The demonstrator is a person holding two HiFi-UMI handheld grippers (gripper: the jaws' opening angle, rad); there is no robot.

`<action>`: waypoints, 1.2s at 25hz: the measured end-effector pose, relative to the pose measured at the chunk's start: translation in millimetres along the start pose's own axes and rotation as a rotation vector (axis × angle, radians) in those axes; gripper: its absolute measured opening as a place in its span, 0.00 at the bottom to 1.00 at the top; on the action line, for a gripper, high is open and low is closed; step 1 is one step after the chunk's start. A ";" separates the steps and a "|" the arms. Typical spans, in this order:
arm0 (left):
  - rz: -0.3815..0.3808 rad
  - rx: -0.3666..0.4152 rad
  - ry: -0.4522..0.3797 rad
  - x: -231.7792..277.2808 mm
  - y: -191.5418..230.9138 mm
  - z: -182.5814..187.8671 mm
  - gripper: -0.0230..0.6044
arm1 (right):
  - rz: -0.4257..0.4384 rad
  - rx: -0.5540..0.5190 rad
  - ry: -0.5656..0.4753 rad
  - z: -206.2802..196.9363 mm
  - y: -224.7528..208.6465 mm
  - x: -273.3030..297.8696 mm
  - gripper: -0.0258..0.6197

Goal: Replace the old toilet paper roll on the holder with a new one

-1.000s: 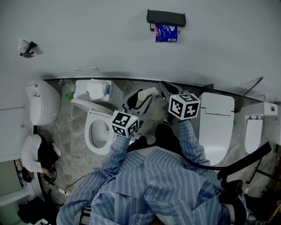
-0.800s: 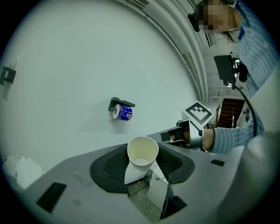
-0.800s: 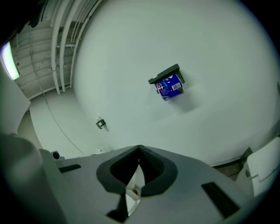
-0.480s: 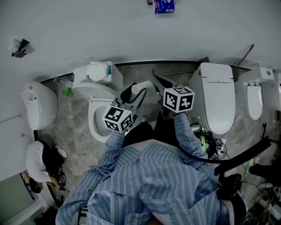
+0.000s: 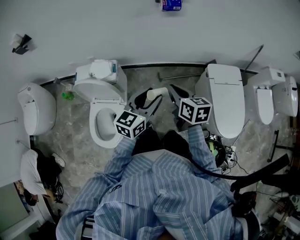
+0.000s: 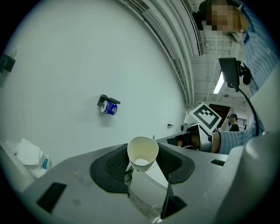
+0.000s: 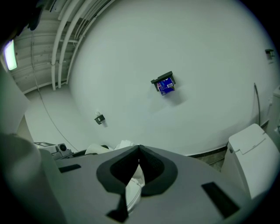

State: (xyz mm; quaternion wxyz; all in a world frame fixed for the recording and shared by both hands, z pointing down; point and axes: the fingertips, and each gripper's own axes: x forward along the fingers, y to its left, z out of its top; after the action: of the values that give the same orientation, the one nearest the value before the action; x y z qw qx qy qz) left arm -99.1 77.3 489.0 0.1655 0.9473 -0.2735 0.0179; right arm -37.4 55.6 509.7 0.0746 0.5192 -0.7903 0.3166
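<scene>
A black holder [image 6: 108,101] is fixed to the white wall, with a blue-wrapped roll [image 6: 110,108] under it. It also shows in the right gripper view as the holder [image 7: 162,78] and roll [image 7: 166,86], and at the top edge of the head view as the roll [image 5: 171,4]. My left gripper [image 6: 142,161] is shut on a bare cardboard tube [image 6: 142,152], open end toward the camera. From above, the tube [image 5: 157,93] points at the wall. My right gripper [image 7: 139,151] is shut with nothing in it. Both are well short of the wall.
An open toilet [image 5: 96,133] with tissue on its tank [image 5: 99,70] stands left of the grippers, and a closed toilet [image 5: 226,101] stands right. More fixtures sit at the far left [image 5: 35,110] and right [image 5: 265,101]. Cables [image 5: 220,150] lie on the floor. A second wall holder [image 5: 19,43] is at the left.
Both grippers and the person have shifted across the room. Toilets and floor slid upward in the head view, and the wall holder now sits at the top edge. The tube stays gripped.
</scene>
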 end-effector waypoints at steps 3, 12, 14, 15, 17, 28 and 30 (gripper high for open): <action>0.022 0.002 -0.019 1.2 -11.1 2.8 0.34 | 0.012 -0.012 0.003 -1.2 -2.4 -13.8 0.05; 0.094 -0.030 -0.046 -7.0 -79.2 -15.6 0.34 | 0.055 -0.049 0.043 -33.0 -10.5 -82.8 0.05; 0.110 -0.035 -0.046 -8.2 -92.7 -22.6 0.34 | 0.064 -0.054 0.050 -40.2 -14.6 -95.8 0.05; 0.117 -0.038 -0.046 -8.8 -99.3 -26.0 0.34 | 0.066 -0.055 0.054 -44.1 -17.1 -102.1 0.05; 0.130 -0.039 -0.047 -11.2 -111.0 -32.2 0.34 | 0.070 -0.056 0.065 -52.5 -21.2 -113.5 0.05; 0.174 0.019 -0.051 -18.8 -143.5 -41.1 0.34 | 0.104 -0.053 0.073 -70.0 -28.1 -140.2 0.05; 0.176 0.020 -0.055 -17.8 -145.8 -42.4 0.34 | 0.108 -0.052 0.078 -72.4 -29.9 -141.9 0.05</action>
State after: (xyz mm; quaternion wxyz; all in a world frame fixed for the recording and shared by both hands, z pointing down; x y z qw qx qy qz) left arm -35.3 216.1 482.5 0.1461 0.9214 -0.3599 0.0092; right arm 37.1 199.4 516.0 0.1016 0.4608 -0.8218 0.3194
